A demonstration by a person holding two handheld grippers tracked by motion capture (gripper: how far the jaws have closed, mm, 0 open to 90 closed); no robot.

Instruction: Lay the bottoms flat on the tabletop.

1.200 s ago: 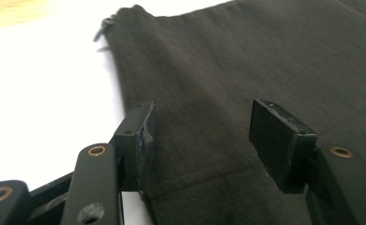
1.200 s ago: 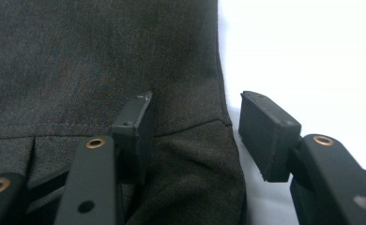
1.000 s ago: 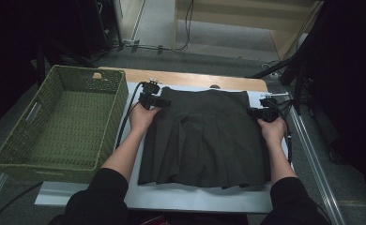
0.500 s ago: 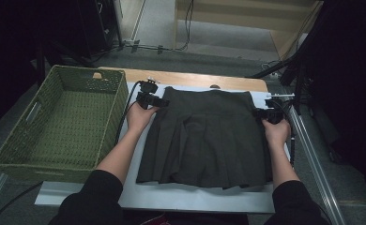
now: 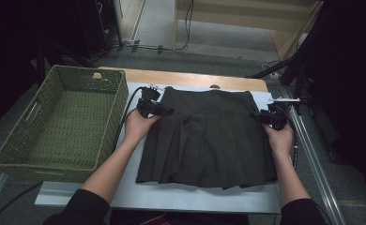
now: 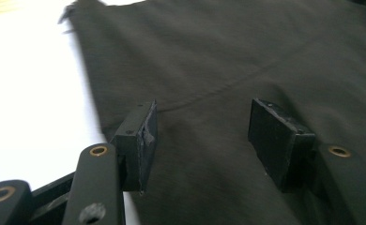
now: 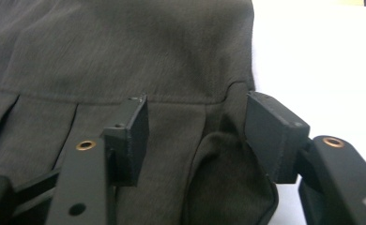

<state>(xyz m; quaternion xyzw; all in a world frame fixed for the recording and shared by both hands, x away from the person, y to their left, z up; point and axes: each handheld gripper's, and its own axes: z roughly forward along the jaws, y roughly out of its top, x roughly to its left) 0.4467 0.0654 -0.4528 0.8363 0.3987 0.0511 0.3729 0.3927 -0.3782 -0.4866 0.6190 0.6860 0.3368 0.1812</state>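
Over skirt (image 5: 209, 140) waist corners, left gripper (image 5: 164, 110) spread, right gripper (image 5: 257, 115) just opening, nothing pinched

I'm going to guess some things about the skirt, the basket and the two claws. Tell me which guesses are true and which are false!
1. The dark pleated skirt lies flat on the white sheet. True.
2. The skirt is inside the green basket. False: the skirt is on the sheet beside the basket, with none of it in the basket.
3. The left claw is open over the skirt. True: cloth shows between its pads, not pinched.
4. The right claw is squeezed shut on the skirt. False: its jaws have just been opening and stand apart at the skirt's edge.
5. The basket sits on the person's right. False: it is on the left.
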